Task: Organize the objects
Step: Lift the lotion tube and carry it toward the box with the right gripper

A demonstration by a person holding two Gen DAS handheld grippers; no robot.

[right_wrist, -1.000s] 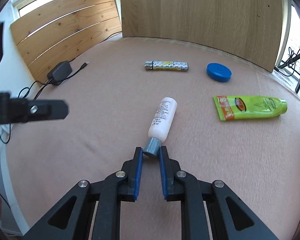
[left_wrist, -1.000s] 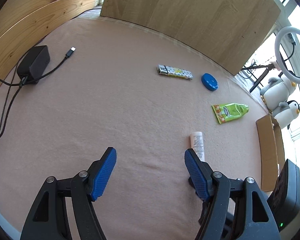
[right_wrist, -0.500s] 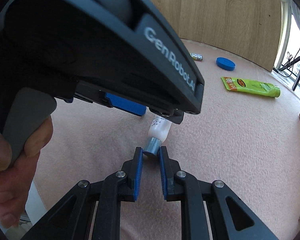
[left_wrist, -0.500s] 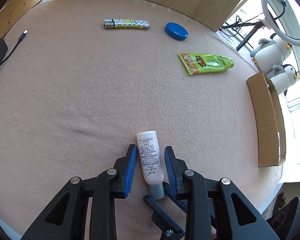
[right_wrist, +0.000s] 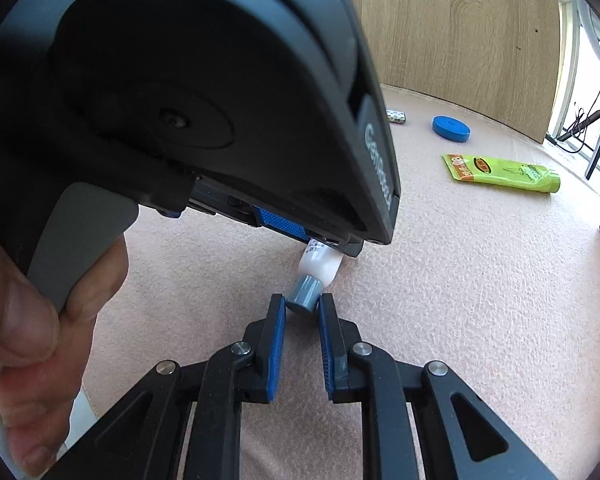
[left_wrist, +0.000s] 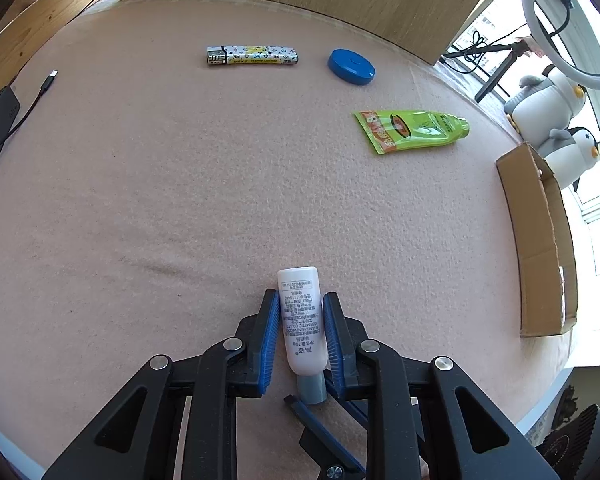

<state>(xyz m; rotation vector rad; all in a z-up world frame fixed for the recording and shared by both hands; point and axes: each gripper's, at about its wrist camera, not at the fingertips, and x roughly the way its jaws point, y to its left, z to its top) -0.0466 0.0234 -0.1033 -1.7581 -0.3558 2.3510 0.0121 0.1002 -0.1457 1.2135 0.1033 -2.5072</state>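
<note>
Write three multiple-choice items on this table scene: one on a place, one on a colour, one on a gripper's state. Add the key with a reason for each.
1. Where does the blue disc lie?
A. right of the lighter
B. inside the box
C. on the green tube

2. What colour is the white tube's cap?
A. red
B. grey
C. yellow

3. What does the right gripper hold?
A. nothing
B. the lighter
C. the cap

Key: 1 A, the disc lies on the cloth beside the lighter's right end in the left wrist view. 2 B, the cap shows grey in both views. 3 C, its pads press on the cap, while the left gripper, which has just been closing, clasps the tube's body.
</note>
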